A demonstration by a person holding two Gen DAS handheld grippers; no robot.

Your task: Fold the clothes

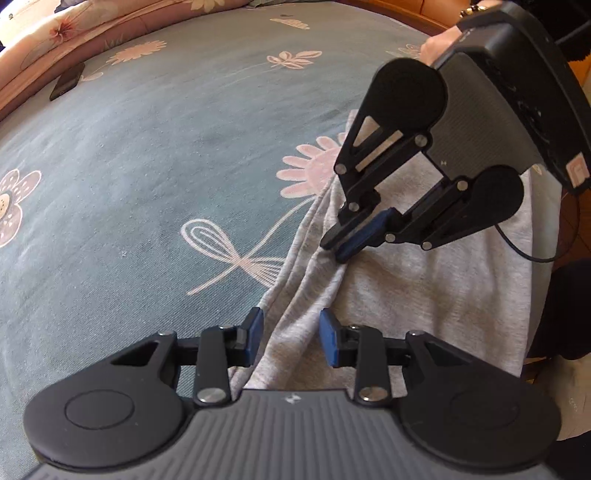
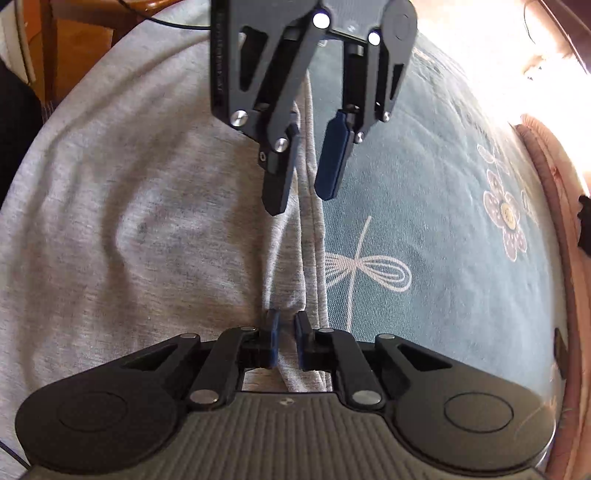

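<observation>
A light grey garment [image 1: 406, 288] lies on a blue-grey flowered bedspread [image 1: 166, 166], its left edge bunched into a long ridge. My left gripper [image 1: 291, 338] straddles the near end of that ridge, its blue pads apart with cloth between them. Farther along the ridge my right gripper [image 1: 336, 251] is pinched shut on the fold. In the right wrist view the right gripper [image 2: 288, 341] holds a thin fold of the garment [image 2: 147, 221] between nearly closed pads. Ahead of it there, the left gripper [image 2: 301, 201] hangs open over the hem.
A dark phone [image 1: 66, 81] lies far left on the bedspread [image 2: 424, 184], beside a pink floral quilt [image 1: 74, 26]. A black cable [image 1: 517, 251] trails from the right gripper. Wooden furniture [image 2: 55, 37] stands past the garment's far side. Bright glare covers the right wrist view's top right corner.
</observation>
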